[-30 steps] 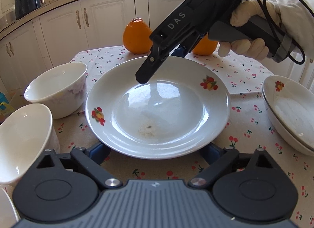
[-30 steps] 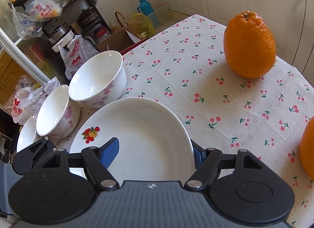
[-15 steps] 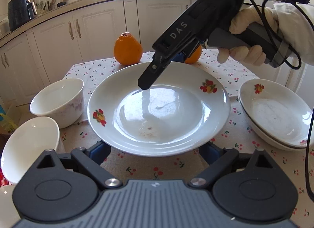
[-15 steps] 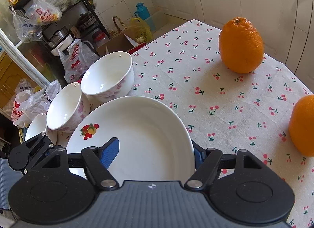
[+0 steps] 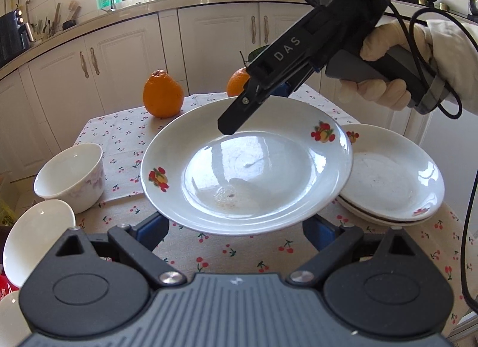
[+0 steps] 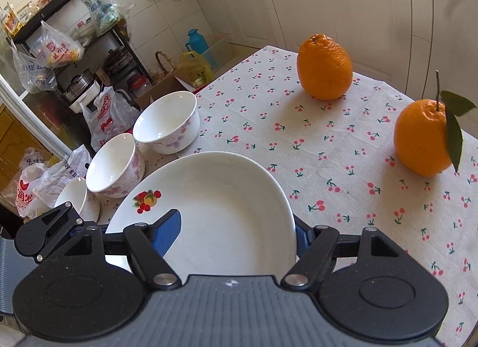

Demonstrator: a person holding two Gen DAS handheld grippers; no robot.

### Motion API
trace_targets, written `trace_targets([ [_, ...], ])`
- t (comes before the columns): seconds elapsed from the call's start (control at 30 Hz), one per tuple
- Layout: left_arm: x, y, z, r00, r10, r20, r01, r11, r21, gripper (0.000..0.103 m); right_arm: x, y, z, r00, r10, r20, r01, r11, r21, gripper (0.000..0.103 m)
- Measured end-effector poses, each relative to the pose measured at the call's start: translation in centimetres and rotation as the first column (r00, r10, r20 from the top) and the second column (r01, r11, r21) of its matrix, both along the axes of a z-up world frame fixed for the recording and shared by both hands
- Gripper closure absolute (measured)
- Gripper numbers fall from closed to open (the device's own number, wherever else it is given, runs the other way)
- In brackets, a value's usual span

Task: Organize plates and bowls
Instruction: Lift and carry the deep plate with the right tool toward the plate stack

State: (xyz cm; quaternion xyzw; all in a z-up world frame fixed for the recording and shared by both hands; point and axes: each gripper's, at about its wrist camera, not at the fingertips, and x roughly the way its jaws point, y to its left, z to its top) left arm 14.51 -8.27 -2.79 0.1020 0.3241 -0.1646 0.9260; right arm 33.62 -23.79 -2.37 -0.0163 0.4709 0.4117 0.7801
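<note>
While both tools clamp the white fruit-printed ceramic plate by opposite rims, keep it level above the stacked white plates.

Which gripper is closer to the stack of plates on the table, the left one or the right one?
Right. The right gripper grips the lifted plate's far rim, beside the stack of plates; the left gripper supports its near edge, farther away.

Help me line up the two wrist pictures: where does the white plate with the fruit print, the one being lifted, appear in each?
Left wrist: the white fruit-print plate fills the centre, above the cherry-print tablecloth.
Right wrist: it sits at bottom centre, between the blue pads.
Shared landmark: the stemless orange beyond the plate.
</note>
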Motion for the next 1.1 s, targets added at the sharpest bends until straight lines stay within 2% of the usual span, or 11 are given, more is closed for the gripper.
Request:
trace_targets([
  [0.43,-1.1,-3.1,0.8,0.992,-0.119,0.033,0.118,0.993,0.033,0.007,-3.5,-4.7,0.6,0.995,-0.093,0.037,0.094,0.995,-0.016,0.023],
  [1.1,-2.6,-8.1,0.0,0.962,-0.273,0.005,0.272,0.96,0.07,0.007,-8.3,-12.2,-0.7,0.969,-0.244,0.039,0.244,0.97,0.001,0.023],
])
